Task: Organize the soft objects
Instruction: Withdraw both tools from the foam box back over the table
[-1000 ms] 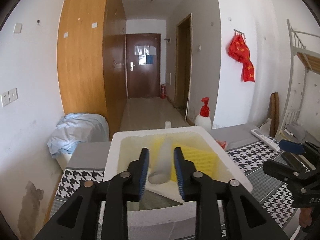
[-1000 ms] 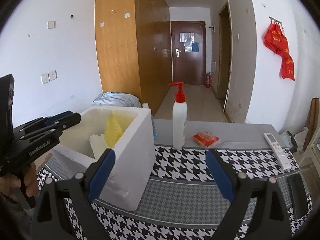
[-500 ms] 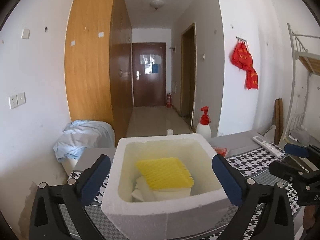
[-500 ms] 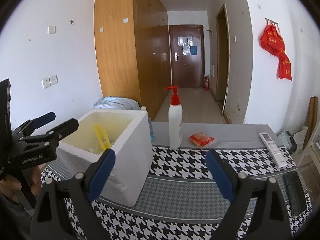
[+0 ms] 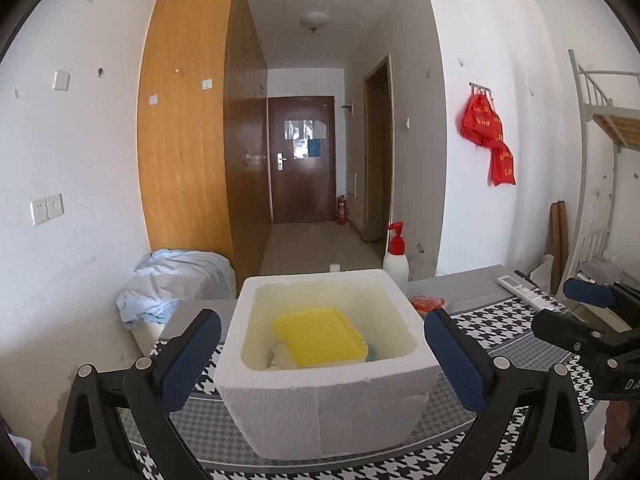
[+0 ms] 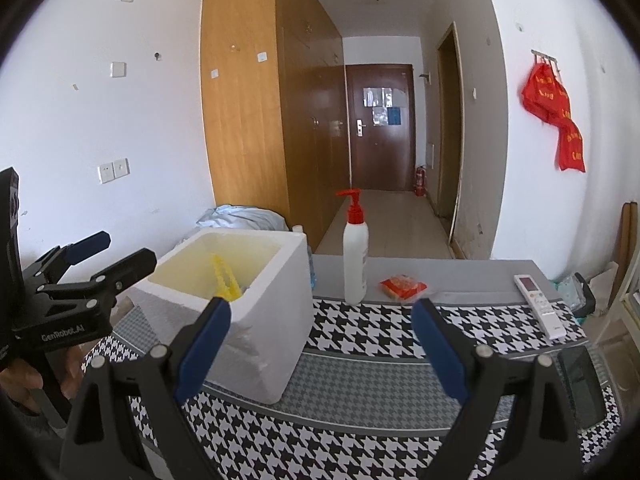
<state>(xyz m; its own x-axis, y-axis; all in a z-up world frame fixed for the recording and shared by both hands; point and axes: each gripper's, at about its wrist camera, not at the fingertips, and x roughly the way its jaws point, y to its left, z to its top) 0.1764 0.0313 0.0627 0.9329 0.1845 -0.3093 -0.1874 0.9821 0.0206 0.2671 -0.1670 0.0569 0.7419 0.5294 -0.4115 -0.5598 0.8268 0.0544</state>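
We are finding the left gripper (image 5: 322, 354) standing at its widest, its blue pads either side of the foam box (image 5: 320, 404) and clear of its walls, with nothing between them but the box itself. A second ago these same jaws were pinched on a pale foam roll over the box opening; they are now empty and are sitting further back from the box than before. We are reading this as a completed drop.

The right gripper (image 6: 320, 344) is also gaping wide and carrying nothing, hanging over the houndstooth cloth (image 6: 360, 336) beside the box, as it was a second ago.

Inside the box, the yellow sponge (image 5: 320, 336) is lying flat on top of white foam pieces (image 5: 280, 354); earlier it was standing on edge behind the roll. The released roll is presumably among the white pieces, though we are not able to single it out.

Further back on the table, the pump bottle (image 6: 355, 256), a red packet (image 6: 403, 285) and a remote (image 6: 540, 306) are sitting untouched. We are judging that no soft item is remaining loose on the cloth, so the task is looking near its end.
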